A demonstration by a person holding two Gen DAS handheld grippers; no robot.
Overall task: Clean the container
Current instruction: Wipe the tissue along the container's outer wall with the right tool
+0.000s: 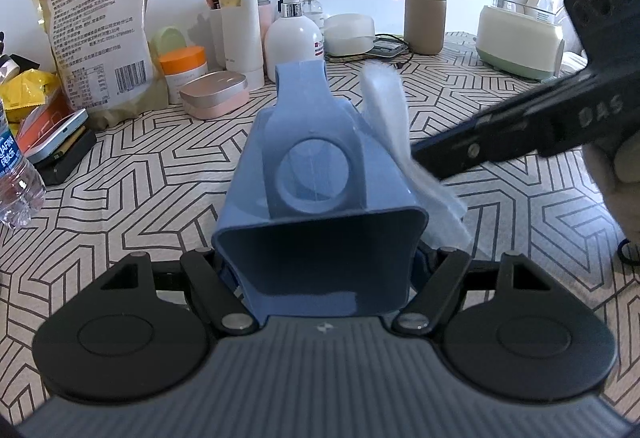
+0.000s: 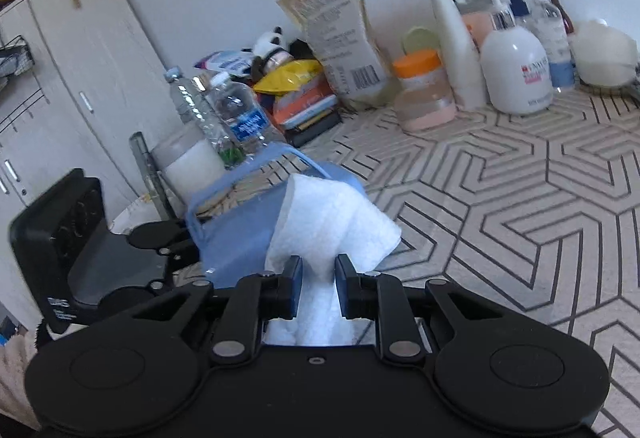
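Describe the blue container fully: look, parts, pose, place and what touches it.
The blue container looks like matte plastic, with a rounded-rectangular open mouth, a strap-like handle and a round clear window in one face. It is tipped on its side above the patterned tablecloth, mouth toward the left wrist camera. The left gripper clamps its sides. A white cloth, pinched in the right gripper, presses against its outer wall.

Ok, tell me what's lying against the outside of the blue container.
A white cloth lies against one side wall of the blue container, clamped in the right gripper. The left gripper holds the container. The wall under the cloth is covered, so its state cannot be seen.
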